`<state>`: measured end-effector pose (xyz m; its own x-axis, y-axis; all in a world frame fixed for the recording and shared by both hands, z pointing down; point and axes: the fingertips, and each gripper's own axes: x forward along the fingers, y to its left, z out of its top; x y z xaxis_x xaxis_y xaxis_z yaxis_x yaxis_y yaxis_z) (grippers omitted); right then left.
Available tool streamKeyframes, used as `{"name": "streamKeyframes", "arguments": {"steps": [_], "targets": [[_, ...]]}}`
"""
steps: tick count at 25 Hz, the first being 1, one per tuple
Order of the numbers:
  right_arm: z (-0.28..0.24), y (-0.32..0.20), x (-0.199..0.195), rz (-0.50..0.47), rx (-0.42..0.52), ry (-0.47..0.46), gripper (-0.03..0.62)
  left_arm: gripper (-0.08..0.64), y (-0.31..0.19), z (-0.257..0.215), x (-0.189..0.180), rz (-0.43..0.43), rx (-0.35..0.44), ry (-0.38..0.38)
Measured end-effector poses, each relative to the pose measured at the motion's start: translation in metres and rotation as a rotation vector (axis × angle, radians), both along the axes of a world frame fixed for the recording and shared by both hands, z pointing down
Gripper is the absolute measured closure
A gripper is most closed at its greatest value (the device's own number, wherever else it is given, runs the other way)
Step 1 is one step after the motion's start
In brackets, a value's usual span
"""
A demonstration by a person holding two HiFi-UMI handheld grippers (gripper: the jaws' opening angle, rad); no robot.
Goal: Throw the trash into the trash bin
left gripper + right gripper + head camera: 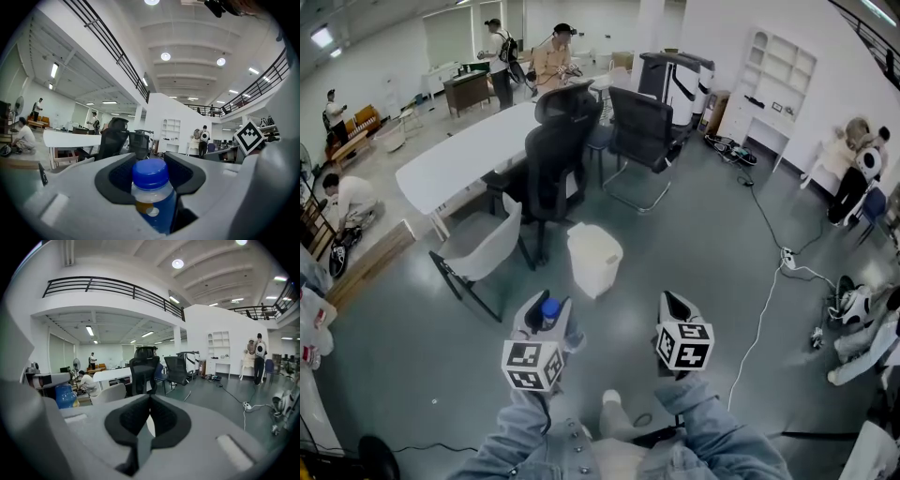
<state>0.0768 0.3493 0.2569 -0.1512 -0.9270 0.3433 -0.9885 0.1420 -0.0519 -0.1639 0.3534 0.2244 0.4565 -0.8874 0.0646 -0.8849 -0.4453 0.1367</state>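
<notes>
1. White surface [459, 155] at far left. A pale chair [483, 246] stands in front of it and a black office chair [553, 159] just to its right.
2. Left hand-held gripper [546, 305] is gripping a bottle [152, 197]. The jaws are clamped on both sides just below the blue cap [150, 172]. The bottle is upright, with clear liquid up top and a blue label lower down.
3. In the head view the bottle [549, 311] sits low and left of centre, over bare floor [412, 356]. It is short of the bin and not above it.
4. Trash bin [593, 258] is white with an open top. It stands on the floor ahead of both grippers, roughly between them and nearer the left one, right beside the black chair's base.
5. Right hand-held gripper [673, 302] is closed. Its pads meet at the tips with nothing between them, and it is level with the left one, to the right of the bin.
6. A white cable [759, 328] runs along the floor on the right.
</notes>
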Motion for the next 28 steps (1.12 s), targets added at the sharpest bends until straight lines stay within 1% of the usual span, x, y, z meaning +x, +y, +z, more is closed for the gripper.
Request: {"name": "streamKeyframes", "arguments": {"steps": [6, 16, 22, 28], "targets": [[0.000, -0.053, 0.020, -0.016, -0.001, -0.004, 0.589, 0.360, -0.050, -0.008, 0.022, -0.010, 0.017, -0.021], [-0.003, -0.138, 0.074, -0.013, -0.005, -0.053, 0.589, 0.360, -0.117, -0.018, 0.059, -0.043, 0.034, -0.057], [0.001, -0.172, 0.085, -0.044, -0.005, -0.067, 0.589, 0.360, -0.148, -0.021, 0.070, -0.077, 0.046, -0.059], [0.009, -0.197, 0.106, -0.027, -0.013, -0.087, 0.589, 0.360, -0.174, -0.019, 0.084, -0.085, 0.048, -0.059]]}}
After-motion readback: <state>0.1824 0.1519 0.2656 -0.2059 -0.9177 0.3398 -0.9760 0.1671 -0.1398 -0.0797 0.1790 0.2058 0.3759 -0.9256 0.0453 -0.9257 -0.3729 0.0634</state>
